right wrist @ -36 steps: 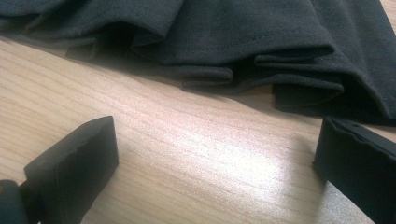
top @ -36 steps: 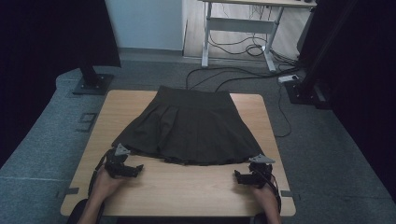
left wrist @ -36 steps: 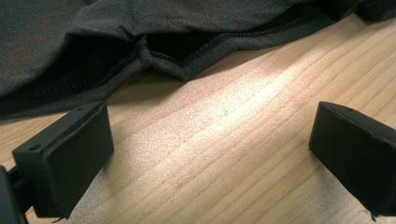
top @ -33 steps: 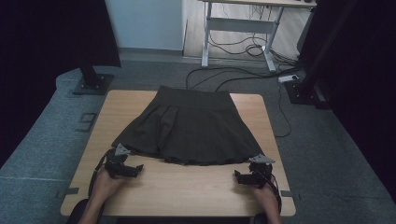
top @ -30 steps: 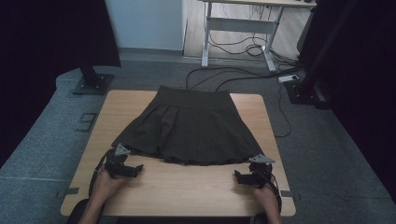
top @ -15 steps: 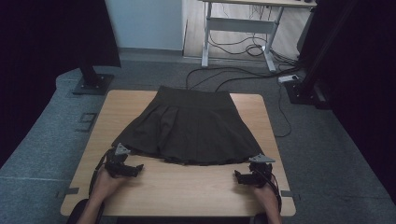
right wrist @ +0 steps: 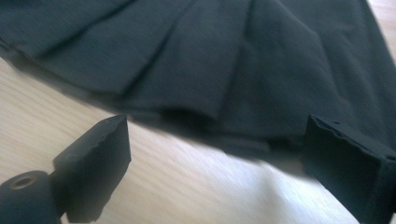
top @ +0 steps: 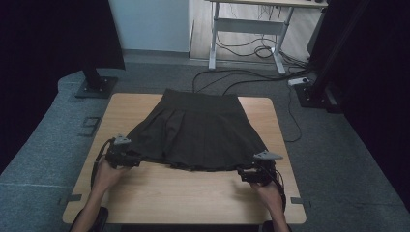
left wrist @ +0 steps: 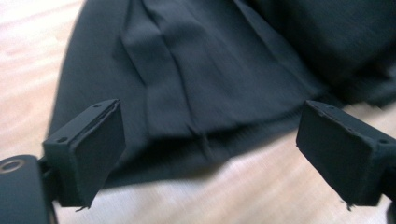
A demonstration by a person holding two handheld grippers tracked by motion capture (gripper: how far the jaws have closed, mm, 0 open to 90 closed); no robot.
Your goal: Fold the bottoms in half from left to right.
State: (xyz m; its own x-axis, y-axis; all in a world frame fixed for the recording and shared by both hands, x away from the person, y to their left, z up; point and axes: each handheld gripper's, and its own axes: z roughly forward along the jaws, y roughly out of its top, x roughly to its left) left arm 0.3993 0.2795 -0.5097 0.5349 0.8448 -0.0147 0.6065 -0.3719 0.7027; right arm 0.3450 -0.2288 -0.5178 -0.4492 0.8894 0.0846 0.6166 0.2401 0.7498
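On the wooden table [top: 193, 193] a dark pleated skirt [top: 193, 133] lies spread flat, and it serves as the landmark for everything else. Its narrow waistband points toward the far edge of the table, and its wide hem faces the person's side. Bare tabletop runs along the near side of the hem and shows on both flanks of the skirt. Beyond the waistband, past the table's far edge, grey carpet [top: 348, 145] carries loose black cables [top: 232, 79] and the white legs of a desk [top: 241, 29].

At the skirt's near left corner sits the left gripper [top: 126, 158], held by the person's left hand [top: 107, 175]. In the left gripper view the left gripper [left wrist: 210, 149] has its 2 jaws spread wide apart, the hem edge lying between and just ahead of them, with nothing pinched. A pleat fold runs down to the hem about midway between the jaws.

At the skirt's near right corner sits the right gripper [top: 247, 175], held by the right hand [top: 268, 193]. In the right gripper view the right gripper [right wrist: 215, 149] also has its jaws released and wide, the hem just ahead of them and pale wood underneath.
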